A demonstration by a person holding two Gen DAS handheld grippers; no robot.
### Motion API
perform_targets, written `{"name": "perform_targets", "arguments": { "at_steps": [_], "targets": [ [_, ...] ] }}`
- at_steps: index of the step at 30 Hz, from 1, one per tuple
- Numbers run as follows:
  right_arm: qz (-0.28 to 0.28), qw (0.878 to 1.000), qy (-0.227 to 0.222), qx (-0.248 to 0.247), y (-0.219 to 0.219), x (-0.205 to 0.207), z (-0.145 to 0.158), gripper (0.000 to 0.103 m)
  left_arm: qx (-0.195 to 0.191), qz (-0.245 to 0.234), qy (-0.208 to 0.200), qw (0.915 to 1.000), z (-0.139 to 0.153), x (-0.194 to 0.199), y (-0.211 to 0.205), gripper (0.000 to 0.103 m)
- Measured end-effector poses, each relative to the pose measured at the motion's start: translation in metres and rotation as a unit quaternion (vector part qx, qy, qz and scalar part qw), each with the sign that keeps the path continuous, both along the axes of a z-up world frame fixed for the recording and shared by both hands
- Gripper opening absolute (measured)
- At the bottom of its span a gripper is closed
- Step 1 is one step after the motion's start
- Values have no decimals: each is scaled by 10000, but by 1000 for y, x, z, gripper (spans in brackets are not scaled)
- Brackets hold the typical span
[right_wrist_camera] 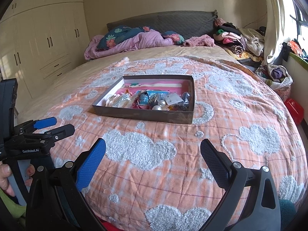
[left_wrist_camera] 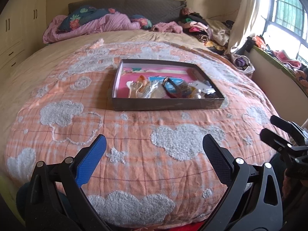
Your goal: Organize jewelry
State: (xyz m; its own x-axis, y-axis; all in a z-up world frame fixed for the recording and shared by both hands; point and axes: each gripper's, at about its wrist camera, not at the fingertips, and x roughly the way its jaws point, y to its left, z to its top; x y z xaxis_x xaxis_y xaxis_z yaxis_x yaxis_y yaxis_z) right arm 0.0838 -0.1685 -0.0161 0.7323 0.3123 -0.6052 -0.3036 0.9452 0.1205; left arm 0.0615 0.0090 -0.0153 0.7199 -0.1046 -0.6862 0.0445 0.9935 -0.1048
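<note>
A shallow dark box (left_wrist_camera: 165,105) with a pink lining sits in the middle of the bed; it also shows in the right wrist view (right_wrist_camera: 142,114). A heap of jewelry (left_wrist_camera: 169,89) lies along its near side: bagged pieces, hair clips, a bangle and large pearls (right_wrist_camera: 160,105). My left gripper (left_wrist_camera: 154,142) is open and empty, over the bedspread well short of the box. My right gripper (right_wrist_camera: 153,148) is open and empty too, at the near edge of the bed. Each gripper shows at the edge of the other's view.
An orange checked bedspread (left_wrist_camera: 134,134) with fluffy cloud shapes covers the bed. A pink duvet and pillows (left_wrist_camera: 92,23) lie at the head. Piled clothes (left_wrist_camera: 207,28) stand at the far right, by the window. Wardrobes (right_wrist_camera: 42,44) line the left wall.
</note>
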Motion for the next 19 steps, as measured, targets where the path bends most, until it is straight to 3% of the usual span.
{"name": "perform_targets", "arguments": {
  "at_steps": [6,11,14,16,18,19],
  "targets": [
    [-314,9994,157,-5,-17,18,-9,98,-40,403,351,9986,-13,16,13,93],
    [-1025,9943,253,-138,-53,48,-18,98,4,1079,363,9935,-8,48,60,94],
    [-1773,9827,470,-269,-103,91,-28,98,-23,1786,598,9821,-11,86,110,93],
    [-2225,9723,606,-374,-138,123,-37,98,-175,2384,844,9673,-21,124,161,93],
    [-2611,9610,812,-420,-172,155,-48,98,-218,2658,1036,9582,-34,153,196,94],
    [-2803,9545,882,-509,-190,172,-56,98,-171,2902,1266,9484,-46,173,219,93]
  ]
}}
